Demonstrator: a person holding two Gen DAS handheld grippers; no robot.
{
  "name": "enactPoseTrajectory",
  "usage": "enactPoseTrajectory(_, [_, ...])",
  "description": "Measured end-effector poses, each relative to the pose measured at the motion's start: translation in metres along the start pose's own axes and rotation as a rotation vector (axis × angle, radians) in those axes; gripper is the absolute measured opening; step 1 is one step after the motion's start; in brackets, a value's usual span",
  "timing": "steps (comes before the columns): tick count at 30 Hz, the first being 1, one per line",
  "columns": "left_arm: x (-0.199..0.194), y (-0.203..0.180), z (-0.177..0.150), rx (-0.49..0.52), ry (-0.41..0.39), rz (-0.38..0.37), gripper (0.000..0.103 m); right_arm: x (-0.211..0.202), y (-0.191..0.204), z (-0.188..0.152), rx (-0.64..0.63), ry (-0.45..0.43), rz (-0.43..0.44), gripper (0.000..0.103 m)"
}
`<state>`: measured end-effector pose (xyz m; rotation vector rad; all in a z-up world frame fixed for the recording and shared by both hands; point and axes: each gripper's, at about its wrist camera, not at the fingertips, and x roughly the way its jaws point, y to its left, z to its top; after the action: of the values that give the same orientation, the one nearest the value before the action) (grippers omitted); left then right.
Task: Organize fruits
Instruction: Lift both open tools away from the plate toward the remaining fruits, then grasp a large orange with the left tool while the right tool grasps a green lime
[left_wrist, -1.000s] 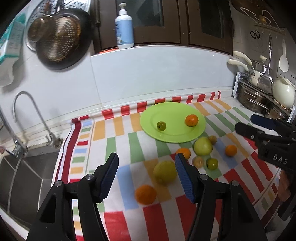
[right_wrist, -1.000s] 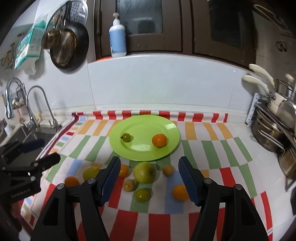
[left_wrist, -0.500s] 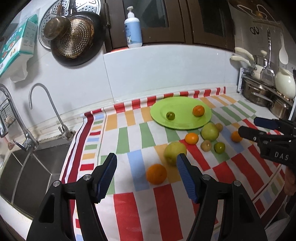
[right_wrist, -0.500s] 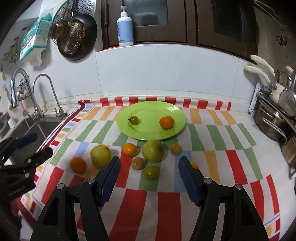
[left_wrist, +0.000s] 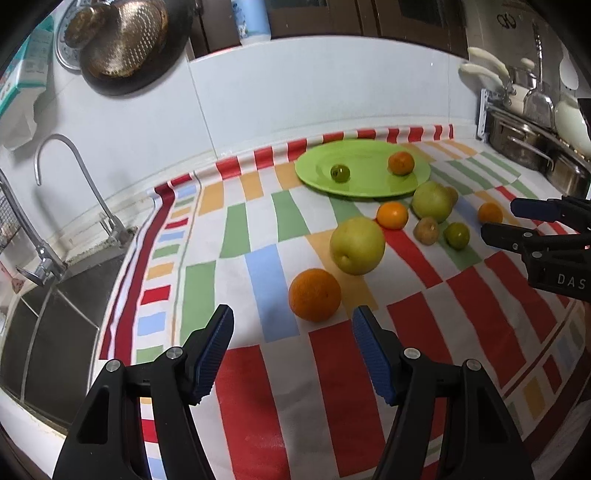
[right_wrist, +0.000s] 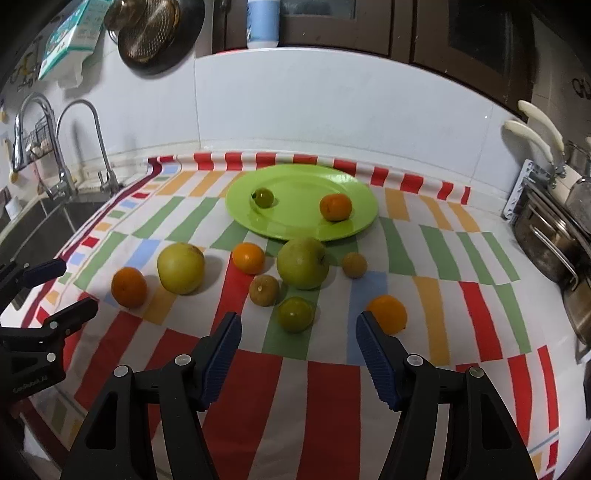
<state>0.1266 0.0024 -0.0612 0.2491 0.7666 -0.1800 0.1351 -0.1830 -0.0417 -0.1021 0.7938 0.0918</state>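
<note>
A green plate (right_wrist: 295, 177) at the back of the striped cloth holds a small green fruit (right_wrist: 263, 197) and an orange (right_wrist: 335, 207). Several fruits lie loose in front of it: a yellow-green apple (right_wrist: 181, 268), a green apple (right_wrist: 303, 263), oranges (right_wrist: 129, 287) (right_wrist: 248, 257) (right_wrist: 387, 314), two brown fruits (right_wrist: 264, 290) (right_wrist: 354, 264) and a small green one (right_wrist: 295, 314). My left gripper (left_wrist: 291, 347) is open and empty, just short of the near orange (left_wrist: 314, 294). My right gripper (right_wrist: 297, 350) is open and empty, just short of the small green fruit.
A sink (left_wrist: 48, 317) with taps (left_wrist: 74, 184) lies left of the cloth. Steel pots (right_wrist: 554, 236) and a utensil rack (left_wrist: 517, 92) stand at the right. A pan and strainer (left_wrist: 125, 40) hang on the wall, a bottle (right_wrist: 263, 22) stands on the ledge.
Both grippers have pulled back and lowered toward the cloth's front edge. The fruits look larger and nearer. No fruit has moved.
</note>
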Motion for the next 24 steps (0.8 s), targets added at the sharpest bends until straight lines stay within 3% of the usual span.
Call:
enactPoseTrajectory(5, [0.018, 0.002, 0.003, -0.021, 0.052, -0.026, 0.066, 0.018, -0.002, -0.001, 0.008, 0.045, 0.010, 0.065])
enactPoseTrajectory(11, [0.036, 0.001, 0.008, -0.010, 0.081, -0.028, 0.065, 0.040, -0.005, 0.001, 0.030, 0.094, 0.046, 0.056])
enactPoseTrajectory(19, [0.053, -0.001, 0.014, -0.031, 0.122, -0.075, 0.054, 0.059, -0.007, 0.003, 0.051, 0.134, 0.072, 0.050])
enactPoseTrajectory(24, [0.058, -0.003, 0.018, -0.032, 0.125, -0.094, 0.041, 0.064, -0.011, 0.004, 0.071, 0.140, 0.088, 0.045])
